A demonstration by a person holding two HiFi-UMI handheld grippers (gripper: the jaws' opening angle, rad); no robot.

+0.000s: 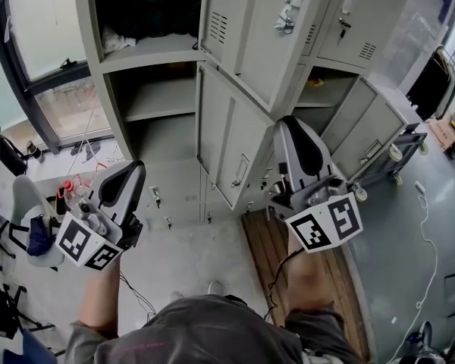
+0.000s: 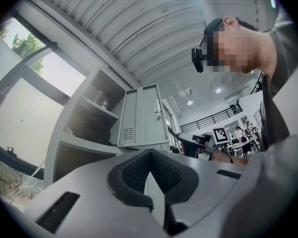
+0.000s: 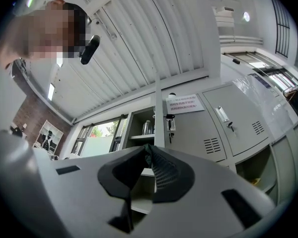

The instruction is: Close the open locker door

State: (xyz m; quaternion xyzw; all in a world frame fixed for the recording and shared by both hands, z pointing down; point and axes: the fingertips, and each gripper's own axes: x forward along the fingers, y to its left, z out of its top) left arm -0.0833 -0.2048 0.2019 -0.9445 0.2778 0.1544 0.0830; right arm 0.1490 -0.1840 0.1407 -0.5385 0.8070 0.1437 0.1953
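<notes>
A bank of grey lockers (image 1: 155,51) stands ahead. The upper open door (image 1: 246,32) swings out toward me, with keys hanging at its handle (image 1: 287,15). A lower door (image 1: 227,139) below it also stands open. My left gripper (image 1: 133,173) is raised at the left, short of the lockers, jaws shut and empty. My right gripper (image 1: 291,124) is raised in front of the open doors, jaws shut and empty. The left gripper view has that gripper (image 2: 148,153) aimed at the open door (image 2: 141,115). In the right gripper view the gripper (image 3: 147,148) faces the door's edge (image 3: 159,113).
A wooden pallet (image 1: 277,249) lies on the floor below the right gripper. More open lower lockers (image 1: 364,120) and a wheeled cart (image 1: 398,154) are at the right. A cluttered desk (image 1: 68,184), a chair (image 1: 26,226) and a window (image 1: 57,51) are at the left. Cables (image 1: 428,226) trail over the floor.
</notes>
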